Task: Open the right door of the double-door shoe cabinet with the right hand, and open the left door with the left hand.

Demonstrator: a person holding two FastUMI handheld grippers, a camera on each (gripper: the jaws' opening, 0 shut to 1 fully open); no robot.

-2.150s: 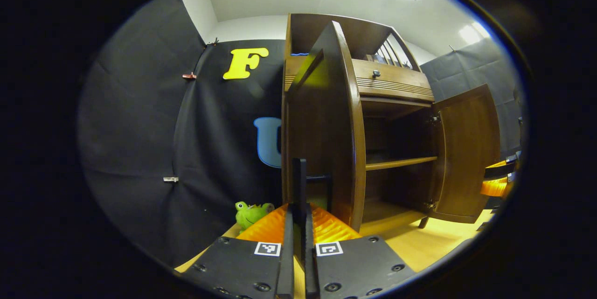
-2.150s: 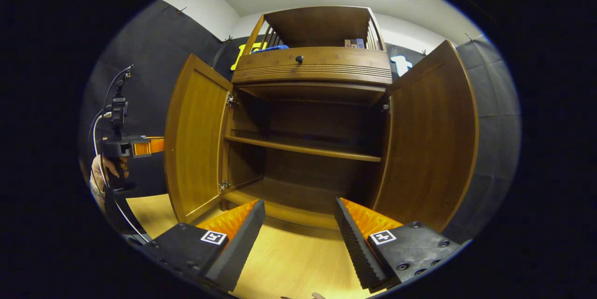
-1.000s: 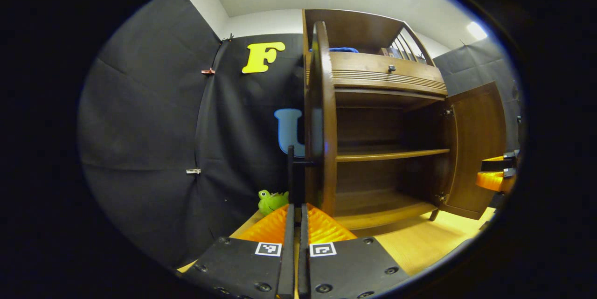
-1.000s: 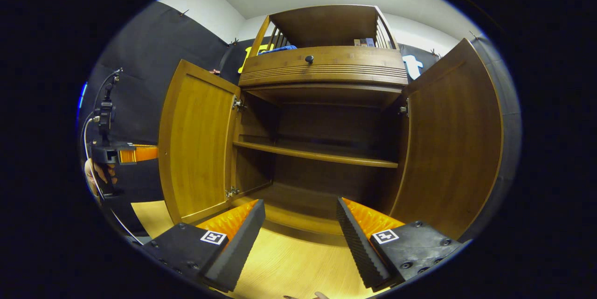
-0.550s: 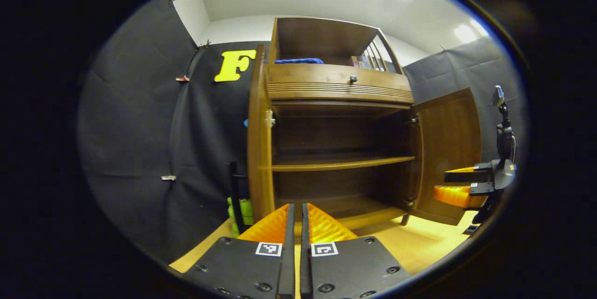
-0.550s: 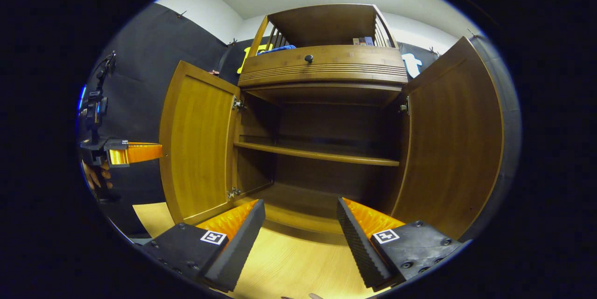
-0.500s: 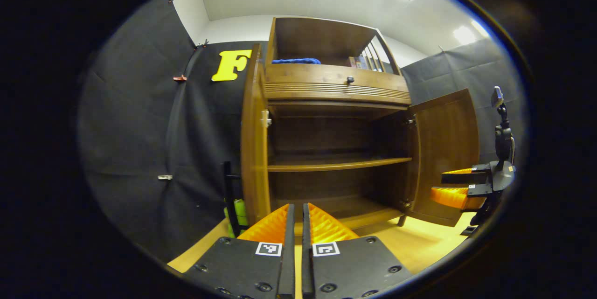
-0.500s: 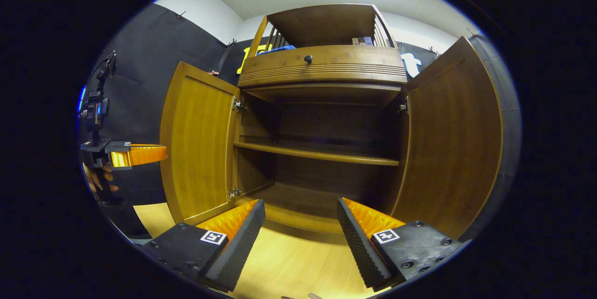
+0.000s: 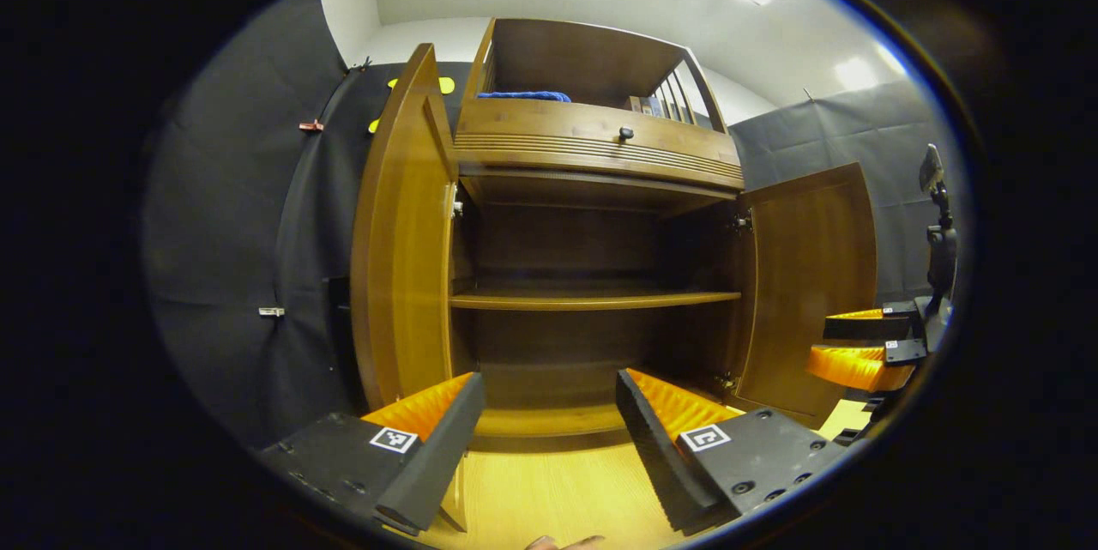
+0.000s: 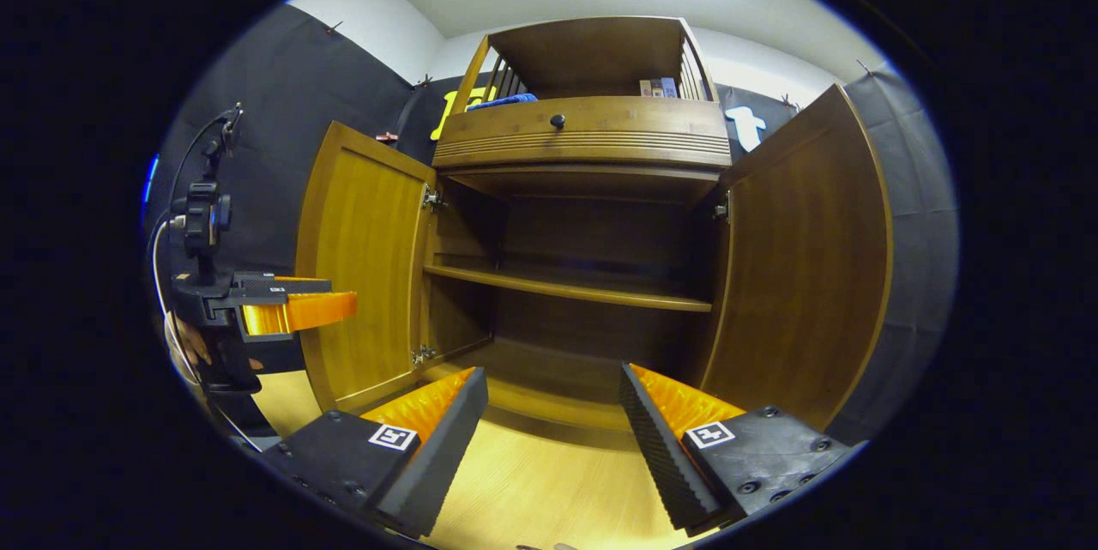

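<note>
The left hand-held gripper [image 9: 549, 438] has let go of the left door [image 9: 403, 250] and spread wide. The right hand-held gripper [image 10: 553, 438] gapes empty, right door [image 10: 798, 267] swung out. Back both away squarely, touching neither door of the shoe cabinet [image 10: 592, 147].

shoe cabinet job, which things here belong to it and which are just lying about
Part of the job:
- shoe cabinet
- left door, swung open
- right door, swung open
- left gripper, jaws apart, holding nothing
- right gripper, jaws apart, holding nothing

Just lying about:
- blue item on the top shelf
- small boxes on the top shelf
- drawer knob
</note>
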